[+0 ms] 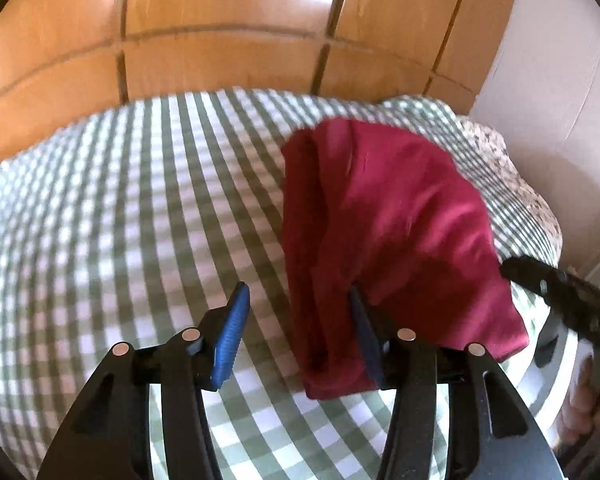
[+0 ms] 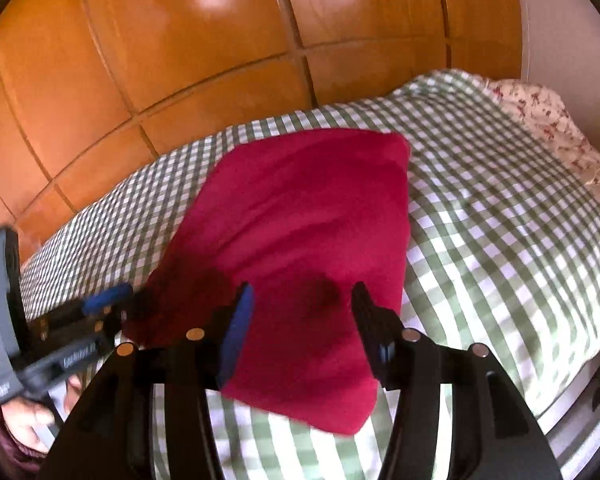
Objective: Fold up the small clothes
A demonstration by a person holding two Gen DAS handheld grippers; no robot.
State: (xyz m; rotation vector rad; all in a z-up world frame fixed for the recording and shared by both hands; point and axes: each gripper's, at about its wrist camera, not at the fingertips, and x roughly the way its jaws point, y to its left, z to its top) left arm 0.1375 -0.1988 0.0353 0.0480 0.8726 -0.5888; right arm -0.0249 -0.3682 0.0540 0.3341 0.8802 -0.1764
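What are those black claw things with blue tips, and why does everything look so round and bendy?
They are grabbers, one held in each of a person's hands. Each carries a small wide-eyed camera looking along its two fingers, and that lens bends straight lines. One picture comes from the left gripper, the other from the right gripper. Both look down at a bed with a green checked cover. A dark red cloth, already folded over, lies on it. Both grabbers have their fingers apart. Neither pinches the cloth, though one left finger pokes under its edge. Behind the bed stand orange wooden cupboard doors.
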